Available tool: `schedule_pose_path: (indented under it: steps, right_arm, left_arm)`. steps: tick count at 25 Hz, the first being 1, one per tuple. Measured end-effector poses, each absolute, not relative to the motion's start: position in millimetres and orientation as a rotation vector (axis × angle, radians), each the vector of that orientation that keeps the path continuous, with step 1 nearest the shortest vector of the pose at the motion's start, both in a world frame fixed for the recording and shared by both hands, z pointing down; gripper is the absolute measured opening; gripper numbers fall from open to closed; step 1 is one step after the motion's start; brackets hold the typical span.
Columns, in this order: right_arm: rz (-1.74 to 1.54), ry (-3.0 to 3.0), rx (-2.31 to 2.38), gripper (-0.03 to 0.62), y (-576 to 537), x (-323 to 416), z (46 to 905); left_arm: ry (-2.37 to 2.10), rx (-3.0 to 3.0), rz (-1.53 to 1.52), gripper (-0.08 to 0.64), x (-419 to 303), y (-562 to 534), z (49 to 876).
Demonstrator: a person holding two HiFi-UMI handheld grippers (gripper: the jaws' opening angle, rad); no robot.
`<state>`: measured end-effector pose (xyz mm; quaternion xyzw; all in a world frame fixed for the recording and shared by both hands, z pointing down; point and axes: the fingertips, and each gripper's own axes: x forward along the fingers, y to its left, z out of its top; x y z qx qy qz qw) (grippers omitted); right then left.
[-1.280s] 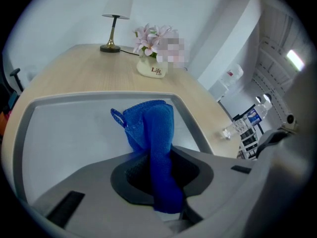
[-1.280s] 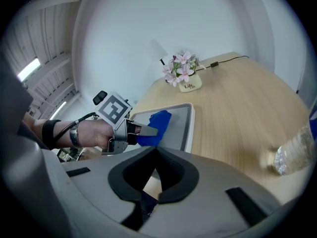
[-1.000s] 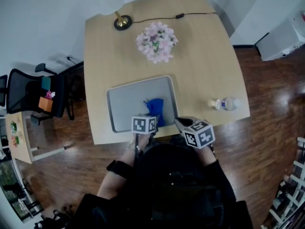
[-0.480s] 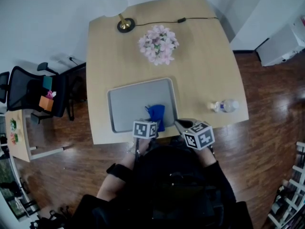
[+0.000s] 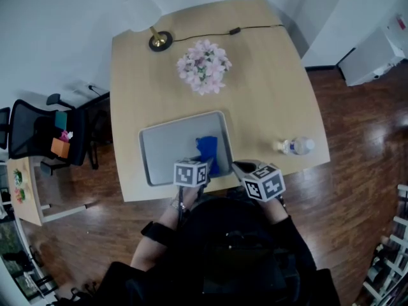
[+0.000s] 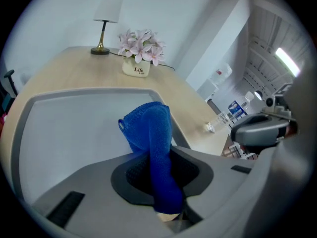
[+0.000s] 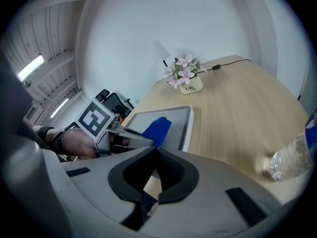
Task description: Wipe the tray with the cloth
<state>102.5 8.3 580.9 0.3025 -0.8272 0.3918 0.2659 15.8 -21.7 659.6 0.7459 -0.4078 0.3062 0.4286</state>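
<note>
A grey tray (image 5: 169, 146) lies near the front edge of the wooden table (image 5: 271, 88). A blue cloth (image 5: 208, 153) rests on the tray's near right part. My left gripper (image 5: 203, 165) is shut on the cloth; in the left gripper view the cloth (image 6: 152, 133) runs up between the pads and bunches above the tray (image 6: 69, 128). My right gripper (image 5: 241, 167) hangs just off the tray's near right corner, its jaw tips meeting with nothing between them (image 7: 155, 150). From the right gripper view the cloth (image 7: 159, 129) and tray (image 7: 187, 125) lie ahead to the left.
A pot of pink flowers (image 5: 204, 65) stands behind the tray. A lamp base (image 5: 159, 41) with its cord sits at the far left corner. A plastic bottle (image 5: 294, 146) lies on the table at the right. A black chair (image 5: 35, 132) stands on the floor to the left.
My left gripper has shifted slightly with the cloth over the tray's near right part. The right gripper has stayed where it was. The head view itself has drifted.
</note>
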Motion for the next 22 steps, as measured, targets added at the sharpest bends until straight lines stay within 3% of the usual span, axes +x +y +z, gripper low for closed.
schedule_pose_path:
  steps: [11, 22]
  right_arm:
    - [1.087, -2.206, 0.803, -0.002, -6, 115, 589]
    - [1.122, -2.192, 0.826, -0.002, -14, 131, 596]
  left_arm:
    - [-1.092, 1.873, 0.742, 0.092, 42, -148, 665]
    - [-1.062, 1.816, 0.713, 0.092, 50, -159, 680]
